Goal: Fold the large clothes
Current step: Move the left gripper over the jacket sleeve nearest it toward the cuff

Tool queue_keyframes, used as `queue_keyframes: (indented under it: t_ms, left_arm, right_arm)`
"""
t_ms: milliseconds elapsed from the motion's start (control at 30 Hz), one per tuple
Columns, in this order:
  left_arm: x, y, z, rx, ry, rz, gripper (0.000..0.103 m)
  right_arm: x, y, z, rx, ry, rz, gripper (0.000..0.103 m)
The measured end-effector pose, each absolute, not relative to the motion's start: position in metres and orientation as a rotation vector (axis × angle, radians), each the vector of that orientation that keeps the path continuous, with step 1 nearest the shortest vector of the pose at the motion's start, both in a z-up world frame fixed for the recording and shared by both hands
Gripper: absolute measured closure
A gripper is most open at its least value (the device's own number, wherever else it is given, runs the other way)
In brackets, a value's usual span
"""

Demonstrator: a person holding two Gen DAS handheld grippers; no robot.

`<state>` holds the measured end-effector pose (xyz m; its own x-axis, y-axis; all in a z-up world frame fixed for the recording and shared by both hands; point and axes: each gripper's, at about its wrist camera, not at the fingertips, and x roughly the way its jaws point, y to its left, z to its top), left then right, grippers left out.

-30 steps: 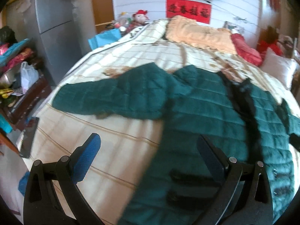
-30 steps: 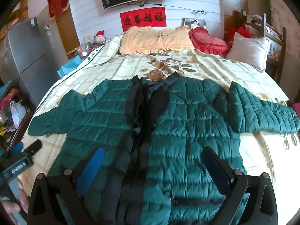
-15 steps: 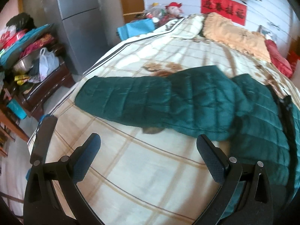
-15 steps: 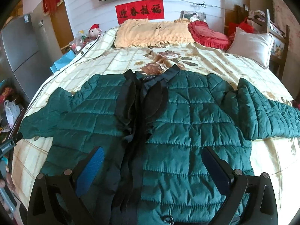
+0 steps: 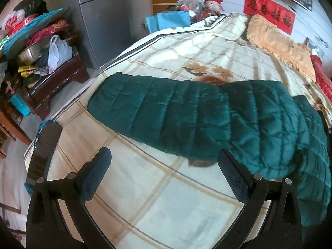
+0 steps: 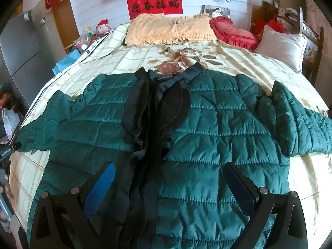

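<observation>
A dark green quilted jacket (image 6: 207,141) with a black front placket lies spread face up on the bed (image 6: 238,62), sleeves out to both sides. Its left sleeve (image 5: 166,112) stretches across the left wrist view. My left gripper (image 5: 164,172) is open and empty above the bare sheet, just in front of that sleeve. My right gripper (image 6: 170,184) is open and empty over the jacket's lower front. The right sleeve (image 6: 300,124) lies toward the bed's right edge.
Pillows (image 6: 170,29) and a red cushion (image 6: 232,33) lie at the head of the bed. A grey fridge (image 5: 103,20) and a cluttered low wooden stand (image 5: 51,70) stand left of the bed. A dark phone-like object (image 5: 41,155) lies at the bed's left edge.
My left gripper has swung left from the jacket body toward the left sleeve and come closer to it. My right gripper has moved in closer over the jacket front. Both stay open.
</observation>
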<state>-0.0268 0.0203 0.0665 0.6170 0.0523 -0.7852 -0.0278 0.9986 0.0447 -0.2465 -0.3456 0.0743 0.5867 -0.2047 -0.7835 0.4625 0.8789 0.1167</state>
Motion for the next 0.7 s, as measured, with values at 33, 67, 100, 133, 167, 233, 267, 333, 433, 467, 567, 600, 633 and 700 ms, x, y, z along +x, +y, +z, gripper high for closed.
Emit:
queue_keyframes:
  t_ms: [33, 67, 100, 133, 167, 233, 267, 333, 433, 467, 567, 600, 633, 700]
  left_arm:
    - [-0.022, 0.025, 0.065, 0.021, 0.909, 0.049, 0.001]
    - [-0.017, 0.030, 0.064, 0.009, 0.915, 0.055, 0.001]
    - [-0.011, 0.037, 0.063, -0.006, 0.921, 0.066, 0.001]
    - [-0.006, 0.044, 0.062, -0.025, 0.926, 0.078, 0.001]
    - [0.000, 0.052, 0.061, -0.054, 0.932, 0.092, 0.001]
    - [0.011, 0.071, 0.055, -0.124, 0.950, 0.125, 0.001]
    - [0.017, 0.080, 0.052, -0.153, 0.963, 0.143, 0.001]
    - [0.026, 0.095, 0.047, -0.192, 0.974, 0.174, 0.001]
    - [0.035, 0.108, 0.042, -0.197, 0.963, 0.233, 0.001]
    - [0.039, 0.113, 0.039, -0.205, 0.962, 0.253, 0.001]
    - [0.048, 0.125, 0.030, -0.272, 0.966, 0.261, 0.001]
    - [0.050, 0.128, 0.028, -0.284, 0.963, 0.261, 0.001]
    - [0.052, 0.129, 0.027, -0.296, 0.954, 0.260, 0.002]
    - [0.055, 0.130, 0.026, -0.316, 0.933, 0.251, 0.006]
  right_arm:
    - [-0.247, -0.345, 0.074, 0.328, 0.866, -0.393, 0.000]
    - [-0.247, -0.345, 0.073, 0.330, 0.868, -0.389, 0.000]
    - [-0.247, -0.344, 0.073, 0.333, 0.869, -0.387, 0.000]
    - [-0.247, -0.344, 0.073, 0.337, 0.868, -0.384, 0.000]
    - [-0.248, -0.343, 0.073, 0.340, 0.870, -0.381, 0.000]
    - [-0.248, -0.341, 0.073, 0.339, 0.876, -0.375, 0.000]
    - [-0.248, -0.340, 0.073, 0.336, 0.880, -0.371, 0.000]
    - [-0.247, -0.339, 0.073, 0.333, 0.887, -0.364, 0.000]
    - [-0.248, -0.336, 0.072, 0.336, 0.891, -0.355, 0.000]
    - [-0.248, -0.336, 0.072, 0.340, 0.893, -0.350, 0.000]
    - [-0.246, -0.333, 0.070, 0.346, 0.901, -0.342, 0.000]
    - [-0.245, -0.331, 0.069, 0.343, 0.906, -0.341, 0.000]
    - [-0.245, -0.330, 0.068, 0.342, 0.910, -0.339, 0.000]
    - [-0.244, -0.329, 0.066, 0.344, 0.922, -0.333, 0.000]
